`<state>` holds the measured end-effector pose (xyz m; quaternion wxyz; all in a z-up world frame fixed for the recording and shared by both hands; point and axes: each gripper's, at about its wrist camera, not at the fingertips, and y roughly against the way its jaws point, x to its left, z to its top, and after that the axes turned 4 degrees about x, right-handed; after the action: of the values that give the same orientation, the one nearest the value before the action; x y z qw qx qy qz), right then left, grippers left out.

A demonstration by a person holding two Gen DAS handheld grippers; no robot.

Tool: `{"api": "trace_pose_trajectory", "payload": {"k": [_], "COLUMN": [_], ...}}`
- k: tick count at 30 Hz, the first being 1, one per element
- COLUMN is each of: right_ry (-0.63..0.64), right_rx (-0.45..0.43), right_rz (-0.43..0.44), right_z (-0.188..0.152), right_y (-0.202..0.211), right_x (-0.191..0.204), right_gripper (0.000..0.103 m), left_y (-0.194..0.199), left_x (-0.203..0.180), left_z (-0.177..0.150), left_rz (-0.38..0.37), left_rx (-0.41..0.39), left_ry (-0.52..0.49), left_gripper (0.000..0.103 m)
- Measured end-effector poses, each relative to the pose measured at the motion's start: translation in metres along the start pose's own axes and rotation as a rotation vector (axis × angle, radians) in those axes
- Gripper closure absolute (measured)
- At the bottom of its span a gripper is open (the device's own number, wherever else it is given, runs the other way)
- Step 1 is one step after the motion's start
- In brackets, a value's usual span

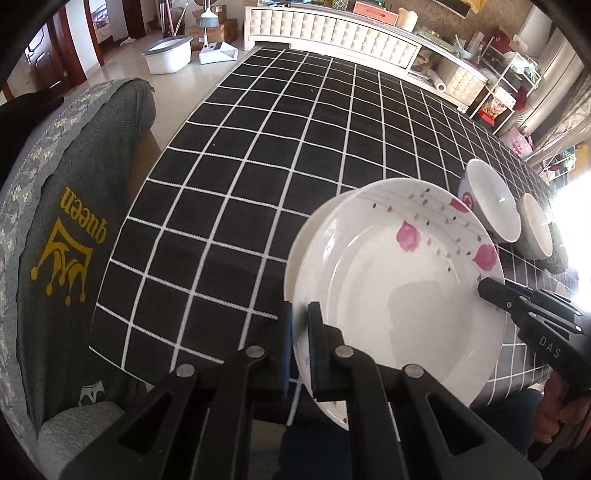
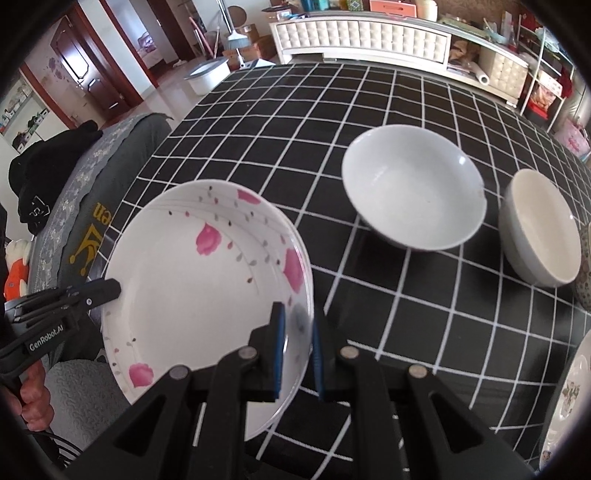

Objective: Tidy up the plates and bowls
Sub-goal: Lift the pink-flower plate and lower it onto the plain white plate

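A white plate with pink flowers (image 1: 399, 295) is held above the near edge of the black checked table (image 1: 277, 166). It seems to be two stacked plates; a second rim shows behind. My left gripper (image 1: 300, 332) is shut on its left rim. My right gripper (image 2: 298, 343) is shut on its right rim (image 2: 299, 295); its fingertip shows in the left wrist view (image 1: 491, 291). A white bowl (image 2: 413, 188) and a grey bowl with cream inside (image 2: 539, 229) stand on the table to the right.
A patterned plate (image 2: 569, 398) lies at the far right edge. A grey covered chair (image 1: 74, 221) stands at the table's left. A white cabinet (image 1: 332, 33) and shelves stand beyond the table.
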<state>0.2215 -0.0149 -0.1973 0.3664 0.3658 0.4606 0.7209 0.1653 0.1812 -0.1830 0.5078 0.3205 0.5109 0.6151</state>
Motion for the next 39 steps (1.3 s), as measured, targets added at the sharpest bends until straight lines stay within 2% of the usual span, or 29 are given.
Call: {"api": "trace_pose_trajectory", "payload": {"k": [13,19,23,27,30,33,35,36,39], "right_ry": [-0.021,0.004,0.012,0.014,0.009,0.006,0.007,0.004,0.021], "right_rx": [0.044,0.037,0.031,0.028,0.019,-0.017,-0.033,-0.055,-0.144], "right_rz": [-0.022,-0.028,-0.026,-0.026,-0.031,-0.039,-0.048,-0.05,-0.074], "right_z": [0.005,0.005,0.004,-0.001,-0.004,-0.006,-0.008,-0.009,-0.015], "right_y": [-0.015,-0.017,-0.017,-0.015,-0.014,-0.007,-0.001,0.005,0.024], "right_x": [-0.002,0.0,0.001,0.002,0.002,0.002,0.002,0.002,0.005], "right_gripper": [0.086,0.086,0.086,0.086,0.085,0.085,0.085,0.085,0.085], "left_y": [-0.02,-0.021,-0.021,-0.015,-0.011,-0.003,0.008,0.016,0.034], "left_x": [-0.003,-0.001,0.003,-0.005,-0.007,-0.009,-0.01,-0.011,-0.015], "left_z": [0.012,0.012,0.011,0.005,0.001,-0.003,-0.006,-0.007,-0.009], "left_rz": [0.051,0.05,0.019,0.084,0.086,0.11,0.132,0.136,0.1], "left_rx": [0.017,0.008,0.014,-0.02,-0.025,-0.04,-0.069,-0.091,-0.129], "left_ry": [-0.037,-0.034,-0.001,-0.029,-0.019,-0.037,-0.046,-0.049,-0.061], "left_gripper": [0.096,0.096,0.096,0.096,0.095,0.086,0.077,0.076,0.07]}}
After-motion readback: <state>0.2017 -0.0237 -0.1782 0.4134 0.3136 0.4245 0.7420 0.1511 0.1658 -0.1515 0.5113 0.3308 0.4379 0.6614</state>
